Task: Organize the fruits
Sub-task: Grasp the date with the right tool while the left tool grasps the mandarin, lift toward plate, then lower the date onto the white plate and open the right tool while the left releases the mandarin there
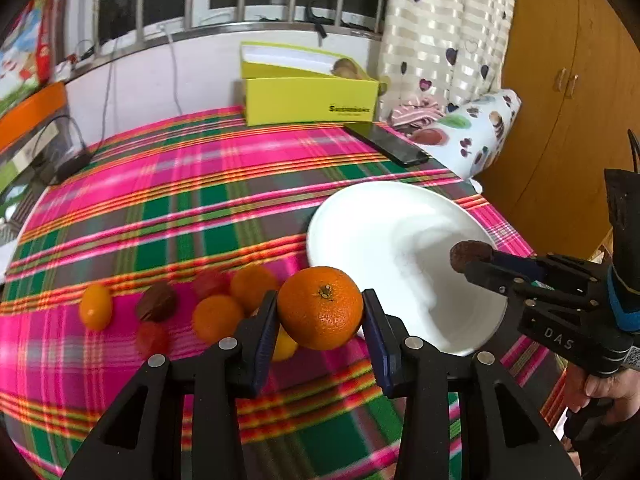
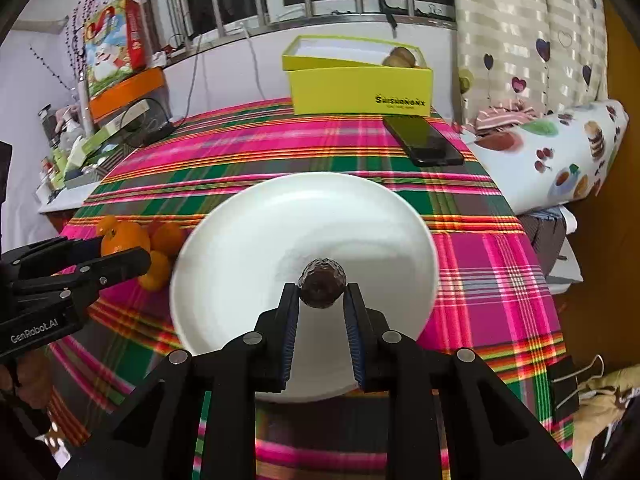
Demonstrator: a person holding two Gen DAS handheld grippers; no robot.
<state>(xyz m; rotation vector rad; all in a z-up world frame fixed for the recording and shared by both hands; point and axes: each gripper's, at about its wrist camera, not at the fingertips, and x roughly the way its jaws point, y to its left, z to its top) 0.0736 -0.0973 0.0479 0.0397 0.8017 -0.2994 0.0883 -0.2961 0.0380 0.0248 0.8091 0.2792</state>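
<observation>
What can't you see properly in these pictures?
- Yellow fruit, left wrist view: mostly hidden behind the left gripper and its orange.
- Loose fruits on the tablecloth, left wrist view: blurred, so kinds are unclear.
- Yellow box, both views: its wall hides most of the contents; only brown fruit peeks out.
- Plate, right wrist view: near edge covered by the right gripper holding a dark fruit.

My two wrist views looked forward along their fingers, low over the desk [image 1: 200, 208], sharing the white plate [image 1: 360, 216] [image 2: 248, 216] closely.
</observation>
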